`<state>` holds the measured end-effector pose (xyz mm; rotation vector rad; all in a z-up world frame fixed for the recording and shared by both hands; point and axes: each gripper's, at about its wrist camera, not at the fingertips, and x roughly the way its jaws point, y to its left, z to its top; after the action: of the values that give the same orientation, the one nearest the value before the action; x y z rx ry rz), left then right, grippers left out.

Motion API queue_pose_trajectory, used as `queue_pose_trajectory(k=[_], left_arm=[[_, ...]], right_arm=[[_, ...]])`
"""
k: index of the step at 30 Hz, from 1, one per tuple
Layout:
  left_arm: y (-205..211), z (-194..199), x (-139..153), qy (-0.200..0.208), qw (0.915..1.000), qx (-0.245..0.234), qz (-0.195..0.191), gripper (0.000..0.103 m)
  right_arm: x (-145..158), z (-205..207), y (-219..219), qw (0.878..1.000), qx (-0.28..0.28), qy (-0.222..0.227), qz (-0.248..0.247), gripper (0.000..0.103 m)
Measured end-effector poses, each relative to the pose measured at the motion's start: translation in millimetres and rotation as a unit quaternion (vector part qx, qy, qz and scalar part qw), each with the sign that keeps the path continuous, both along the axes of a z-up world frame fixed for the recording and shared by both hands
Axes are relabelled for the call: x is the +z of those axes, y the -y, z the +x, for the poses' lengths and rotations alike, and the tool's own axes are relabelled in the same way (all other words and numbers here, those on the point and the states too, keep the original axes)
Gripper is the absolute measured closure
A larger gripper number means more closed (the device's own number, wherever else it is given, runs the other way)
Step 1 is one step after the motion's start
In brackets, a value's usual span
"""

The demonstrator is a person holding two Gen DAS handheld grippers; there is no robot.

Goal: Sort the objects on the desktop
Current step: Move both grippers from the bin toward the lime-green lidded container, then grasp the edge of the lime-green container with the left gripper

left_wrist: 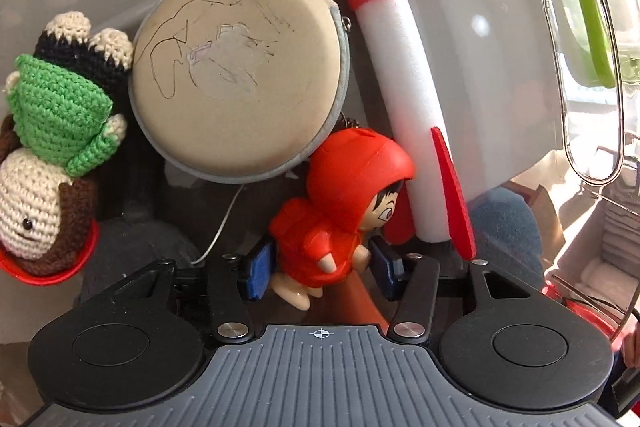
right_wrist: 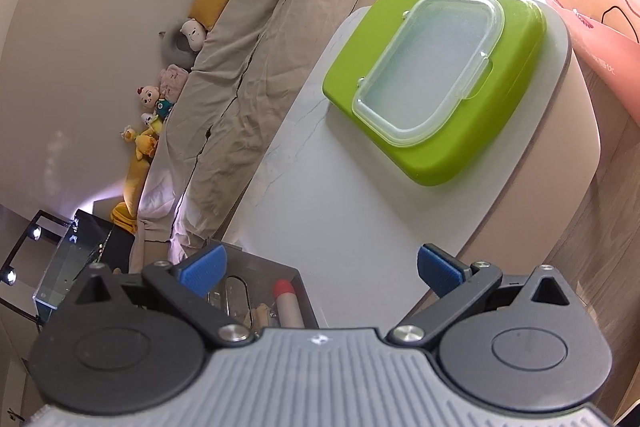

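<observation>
the left hand-held gripper (left_wrist: pixel 320 269) is clamped on a red-hooded figurine (left_wrist: pixel 340 203), its blue pads pressing the toy's sides, inside a clear plastic bin (left_wrist: pixel 584 75). at 11 o'clock from the figurine lies a round beige zip pouch (left_wrist: pixel 240 75), touching it; a foam rocket (left_wrist: pixel 404 99) stands at 1 o'clock, just beside; a crochet doll (left_wrist: pixel 52 147) sits at 9 o'clock. the right hand-held gripper (right_wrist: pixel 320 269) hangs with jaws wide apart, holding nothing, above the bench (right_wrist: pixel 340 195); a green tray (right_wrist: pixel 500 115) carrying a clear lid (right_wrist: pixel 432 67) rests at 1 o'clock.

Home bedroom, rumpled bed (right_wrist: pixel 256 39), plush toys (right_wrist: pixel 154 119) along wall
</observation>
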<state>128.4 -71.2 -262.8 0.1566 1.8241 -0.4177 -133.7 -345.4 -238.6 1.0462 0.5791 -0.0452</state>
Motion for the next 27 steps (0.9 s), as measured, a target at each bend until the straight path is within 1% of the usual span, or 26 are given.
queue_pose_trajectory(k=[1,2,4,6,7,8,9,11,12,13,15,17,18,19,21,22,23,25,26,27], left_arm=[[-2.0,1.2,5.3,0.002,1.0000,0.001,-0.003,0.014],[-3.9,2.3,13.1,0.011,0.9999,-0.001,-0.005,0.009],[-7.7,4.8,33.4,0.029,0.9995,-0.009,0.000,0.009],[-11.4,8.0,59.9,0.040,0.9991,-0.010,0.003,0.009],[-10.9,9.5,79.6,0.048,0.9988,-0.012,-0.005,0.009],[-7.3,10.8,101.4,0.060,0.9978,-0.018,-0.024,0.009],[-0.1,11.5,124.0,0.074,0.9956,-0.021,-0.053,0.009],[17.3,12.6,165.5,0.103,0.9873,-0.025,-0.118,0.006],[40.0,11.0,176.8,0.117,0.9797,-0.022,-0.162,0.003],[67.9,8.5,185.7,0.131,0.9691,-0.017,-0.209,0.000],[108.2,7.6,195.9,0.138,0.9457,0.002,-0.294,0.000],[151.0,12.9,187.2,0.109,0.9305,0.023,-0.349,0.000],[170.6,15.6,173.4,0.091,0.9296,0.030,-0.356,0.000],[190.7,17.5,149.4,0.075,0.9331,0.034,-0.350,0.000],[221.3,17.5,98.2,0.066,0.9402,0.056,-0.330,0.000],[228.9,13.6,61.1,0.059,0.9421,0.080,-0.320,0.000],[231.2,14.4,33.8,0.052,0.9406,0.108,-0.317,0.000],[232.6,20.6,-8.7,0.037,0.9333,0.165,-0.317,0.000],[233.2,23.9,-20.5,0.037,0.9287,0.186,-0.318,0.000],[233.5,24.1,-27.9,0.042,0.9246,0.197,-0.323,0.000]], right_arm=[[-0.8,0.2,-0.9,1.000,0.002,-0.001,-0.003,0.000],[-2.7,0.2,-1.6,1.000,0.004,-0.004,-0.006,0.000],[-8.4,-0.1,-2.7,1.000,0.004,-0.013,-0.013,0.000],[-25.3,0.1,-5.3,1.000,-0.004,-0.020,-0.015,0.000],[-28.3,-2.1,-2.9,1.000,-0.015,-0.021,-0.013,0.000],[-31.6,-5.1,0.3,0.999,-0.028,-0.020,-0.008,0.000],[-34.9,-8.0,3.5,0.999,-0.042,-0.019,-0.004,0.000],[-44.7,-16.1,12.0,0.997,-0.081,-0.016,0.003,0.000],[-50.6,-20.4,17.0,0.994,-0.105,-0.018,0.003,0.000],[-56.6,-24.6,22.1,0.991,-0.129,-0.021,0.003,0.000],[-66.8,-35.0,30.7,0.987,-0.160,-0.019,0.006,0.000],[-76.5,-46.0,38.8,0.983,-0.184,-0.015,0.011,0.000],[-81.4,-51.5,42.9,0.980,-0.196,-0.013,0.013,0.000],[-86.3,-57.1,47.0,0.978,-0.209,-0.011,0.015,0.000],[-96.0,-68.1,55.1,0.972,-0.233,-0.006,0.020,0.000],[-97.2,-72.8,60.3,0.970,-0.240,0.000,0.033,0.000],[-99.4,-77.4,64.3,0.969,-0.241,0.015,0.058,0.000],[-108.8,-85.5,66.5,0.967,-0.236,0.049,0.087,0.000],[-110.9,-87.9,67.3,0.967,-0.231,0.063,0.087,0.000],[-111.2,-89.2,67.9,0.969,-0.223,0.075,0.075,0.000]])
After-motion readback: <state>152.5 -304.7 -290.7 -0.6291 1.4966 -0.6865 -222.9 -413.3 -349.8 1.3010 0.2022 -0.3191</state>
